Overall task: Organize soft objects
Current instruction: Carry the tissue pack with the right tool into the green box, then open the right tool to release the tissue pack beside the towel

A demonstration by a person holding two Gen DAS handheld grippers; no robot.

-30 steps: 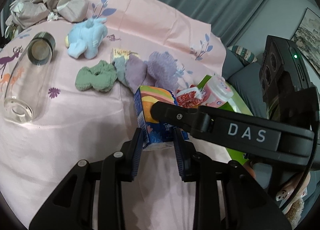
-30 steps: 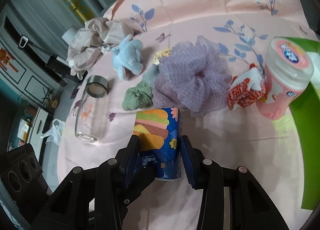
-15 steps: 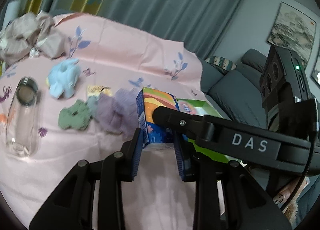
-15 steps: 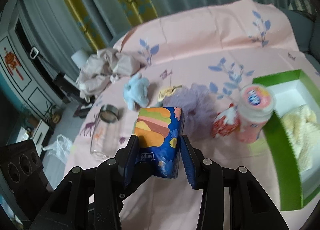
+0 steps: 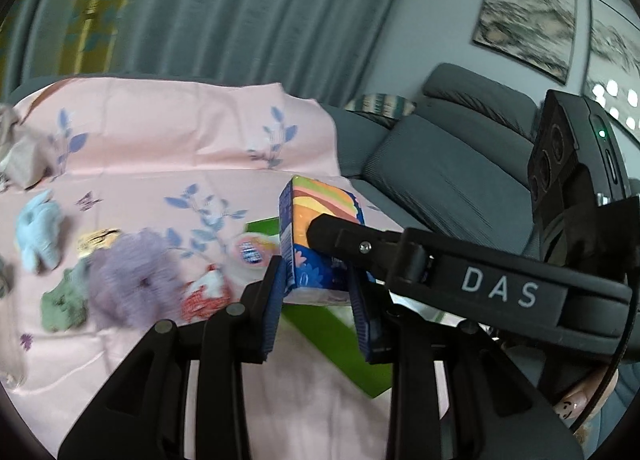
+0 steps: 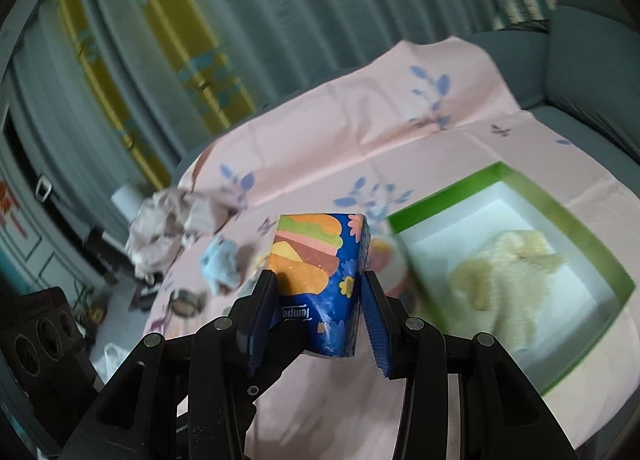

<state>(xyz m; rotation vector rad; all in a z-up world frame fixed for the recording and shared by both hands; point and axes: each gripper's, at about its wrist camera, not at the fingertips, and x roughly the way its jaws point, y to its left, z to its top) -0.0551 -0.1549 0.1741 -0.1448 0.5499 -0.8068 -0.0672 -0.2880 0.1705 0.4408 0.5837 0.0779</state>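
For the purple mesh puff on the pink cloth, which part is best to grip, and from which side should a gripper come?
Grip the purple mesh puff at its gathered centre, coming from above. It lies low and ruffled on the cloth, with the green scrunchie and a red-patterned item close at its sides, so a side approach would probably catch them.

Tissue pack [image 6: 320, 268] above cloth [image 6: 360, 132], box [image 6: 592, 260] right.

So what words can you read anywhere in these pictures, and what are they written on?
"DAS": white letters on the black arm of the right gripper, seen in the left wrist view.
"Tempo": on the blue tissue pack, printed upside down in the right wrist view.
Blue label on the pink tub: too blurred to read.
Red and white packet: print too blurred to read.
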